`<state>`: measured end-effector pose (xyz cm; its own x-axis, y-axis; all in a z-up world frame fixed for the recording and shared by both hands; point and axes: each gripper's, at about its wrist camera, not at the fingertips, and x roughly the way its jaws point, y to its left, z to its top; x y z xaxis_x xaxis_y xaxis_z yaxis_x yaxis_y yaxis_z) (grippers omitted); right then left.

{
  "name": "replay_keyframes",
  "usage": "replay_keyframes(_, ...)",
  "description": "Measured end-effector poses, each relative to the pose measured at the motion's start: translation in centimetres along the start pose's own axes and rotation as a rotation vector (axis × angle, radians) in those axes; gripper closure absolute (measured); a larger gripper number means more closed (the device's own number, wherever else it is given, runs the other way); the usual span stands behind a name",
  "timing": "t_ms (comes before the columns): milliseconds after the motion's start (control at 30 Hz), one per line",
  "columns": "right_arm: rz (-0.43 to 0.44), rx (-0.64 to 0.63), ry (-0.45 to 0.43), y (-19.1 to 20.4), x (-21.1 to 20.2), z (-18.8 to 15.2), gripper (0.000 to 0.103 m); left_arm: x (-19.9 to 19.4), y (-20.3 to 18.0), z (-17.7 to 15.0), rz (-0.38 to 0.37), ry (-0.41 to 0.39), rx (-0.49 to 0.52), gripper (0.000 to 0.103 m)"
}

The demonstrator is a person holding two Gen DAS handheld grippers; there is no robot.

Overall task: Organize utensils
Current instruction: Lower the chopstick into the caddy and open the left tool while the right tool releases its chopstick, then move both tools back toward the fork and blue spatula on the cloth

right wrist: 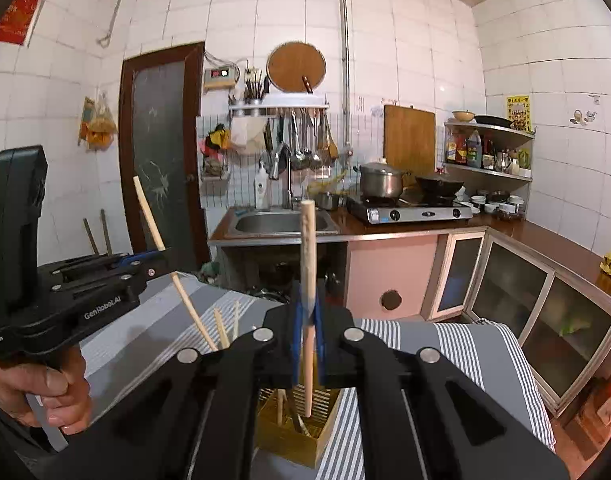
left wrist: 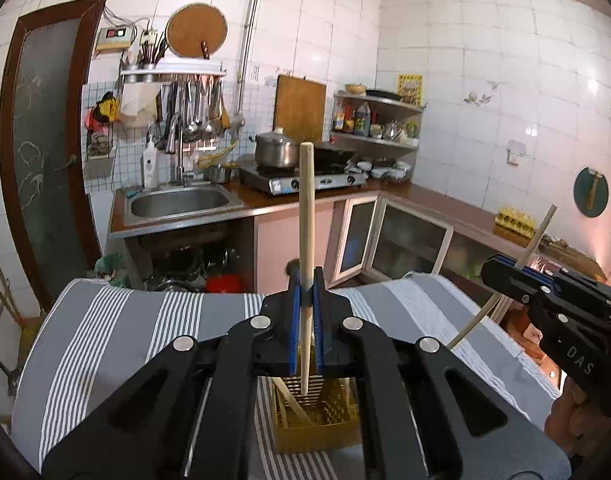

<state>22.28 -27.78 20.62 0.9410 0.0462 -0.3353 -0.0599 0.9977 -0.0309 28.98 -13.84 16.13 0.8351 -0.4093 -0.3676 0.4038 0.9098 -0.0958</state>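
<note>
Both pairs of fingers are clamped on wooden chopsticks. Seen from the left wrist, the left gripper pinches one chopstick between its blue pads; the stick stands almost upright, its thick end high against the kitchen background and its thin end hanging down over a yellow slatted utensil basket. Another stick already leans inside that basket. In the same view the right gripper appears at the right edge, closed on its own chopstick, which slants across the striped cloth.

From the right wrist, the right gripper squeezes its chopstick upright too, lower tip above the utensil basket, which holds a few sticks. The left gripper shows at the left, held by a hand, its chopstick tilted with the lower end near the basket.

The basket sits on a surface covered by a grey-and-white striped cloth. Behind stand a sink, a gas stove with a pot, and hanging ladles.
</note>
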Motion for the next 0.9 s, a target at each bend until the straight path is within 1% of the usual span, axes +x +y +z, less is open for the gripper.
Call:
replay_keyframes(233, -0.011, -0.019, 0.081, 0.1, 3.6, -0.7, 0.098, 3.0, 0.7, -1.3, 0.021, 0.06, -0.013, 0.099)
replay_keyframes(367, -0.013, -0.025, 0.101, 0.3, 4.6, -1.2, 0.098, 4.3, 1.3, -2.1, 0.021, 0.103, -0.026, 0.098)
replay_keyframes(533, 0.009, -0.003, 0.128, 0.5, 6.1, -1.4, 0.097, 4.8, 1.7, -2.4, 0.022, 0.122, -0.045, 0.097)
replay_keyframes(567, 0.023, 0.0, 0.126, 0.7, 6.2, -1.4, 0.092, 4.8, 1.9, -2.4, 0.026, 0.122, -0.049, 0.097)
replay_keyframes(600, 0.033, 0.001, 0.121, 0.8, 6.2, -1.4, 0.074, 4.8, 2.1, -2.3, 0.033, 0.124, -0.056, 0.084)
replay_keyframes(667, 0.029, 0.014, 0.084, 0.7, 5.8, -1.2, 0.058, 4.3, 2.6, -2.2, 0.047, 0.111, -0.074, 0.066)
replay_keyframes(700, 0.036, 0.029, 0.07, 0.4, 5.4, -1.0, 0.058, 4.1, 2.8, -2.0, 0.051, 0.106, -0.078, 0.065)
replay_keyframes(800, 0.02, 0.056, 0.045, -0.2, 4.7, -0.8, 0.058, 3.2, 3.6, -1.7, 0.065, 0.092, -0.089, 0.065)
replay_keyframes(900, 0.014, 0.079, 0.031, -1.2, 3.2, -1.4, 0.058, 1.6, 4.4, -1.6, 0.072, 0.067, -0.101, 0.065)
